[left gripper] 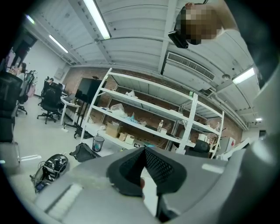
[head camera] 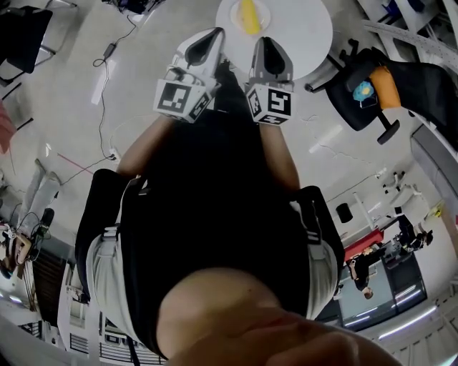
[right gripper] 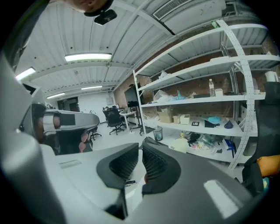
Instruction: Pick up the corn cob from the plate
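Note:
In the head view the yellow corn cob (head camera: 250,16) lies on a white plate (head camera: 227,16) on a round white table (head camera: 308,32) at the top edge. My left gripper (head camera: 215,34) hangs just short of the table's near edge, left of the cob, its jaws closed tip to tip (left gripper: 144,149) and empty. My right gripper (head camera: 263,41) is beside it, right below the cob, with a narrow gap between its tips (right gripper: 141,148) and nothing in it. Neither gripper view shows the cob or plate; both look level across the room.
A black office chair (head camera: 372,89) with an orange and a blue item on it stands right of the table. A cable (head camera: 107,53) runs over the floor at left. White storage shelves (left gripper: 144,118) (right gripper: 197,100) and desks with chairs (right gripper: 114,119) fill the room ahead.

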The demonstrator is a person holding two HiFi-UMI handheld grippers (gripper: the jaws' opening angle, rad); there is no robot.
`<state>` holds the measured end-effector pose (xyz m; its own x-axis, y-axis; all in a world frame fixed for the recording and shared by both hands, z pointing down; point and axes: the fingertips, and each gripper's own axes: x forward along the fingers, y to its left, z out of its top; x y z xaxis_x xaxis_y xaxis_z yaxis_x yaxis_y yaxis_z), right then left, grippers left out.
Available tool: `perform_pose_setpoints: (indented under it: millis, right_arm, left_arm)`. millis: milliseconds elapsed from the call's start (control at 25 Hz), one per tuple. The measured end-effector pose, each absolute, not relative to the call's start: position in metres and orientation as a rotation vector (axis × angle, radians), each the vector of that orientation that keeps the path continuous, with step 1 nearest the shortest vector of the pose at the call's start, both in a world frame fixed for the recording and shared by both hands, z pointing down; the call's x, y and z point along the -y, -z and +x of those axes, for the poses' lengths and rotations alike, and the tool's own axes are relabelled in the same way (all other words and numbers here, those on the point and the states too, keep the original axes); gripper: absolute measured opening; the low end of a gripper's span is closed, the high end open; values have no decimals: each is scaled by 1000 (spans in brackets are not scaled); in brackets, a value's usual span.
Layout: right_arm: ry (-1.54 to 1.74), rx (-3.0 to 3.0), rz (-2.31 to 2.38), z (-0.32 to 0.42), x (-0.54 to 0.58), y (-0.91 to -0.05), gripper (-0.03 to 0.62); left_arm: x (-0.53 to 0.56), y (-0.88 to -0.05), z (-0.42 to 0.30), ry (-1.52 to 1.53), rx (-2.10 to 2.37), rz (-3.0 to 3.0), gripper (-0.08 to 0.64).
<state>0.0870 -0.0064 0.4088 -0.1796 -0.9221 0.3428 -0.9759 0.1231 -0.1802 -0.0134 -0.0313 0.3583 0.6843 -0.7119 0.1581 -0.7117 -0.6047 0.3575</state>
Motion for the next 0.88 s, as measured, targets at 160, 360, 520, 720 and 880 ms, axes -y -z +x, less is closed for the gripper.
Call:
perform_pose_setpoints:
  millis: [160,360,520,720,880]
  right_arm:
    - [-577,2228,1884,87,16,-424,40]
    - [-611,2208,1843,89,25,-447,59]
    - [-646,2184,1815,94,33,-467,68]
    - [-682,2156,1783,94,40,-489,72]
    - [-716,2130,1777,98,44,-506,77]
  left_arm:
    - [40,-364,-11,-3,1113,2492,6]
    - [50,-376,-8,-3,1123,2456,6]
    - [57,-386,0,-26,1127,2441,6]
    - [62,-399,6,-54,1109,2424,6]
    - [69,-405,10,-29,1103,2427,6]
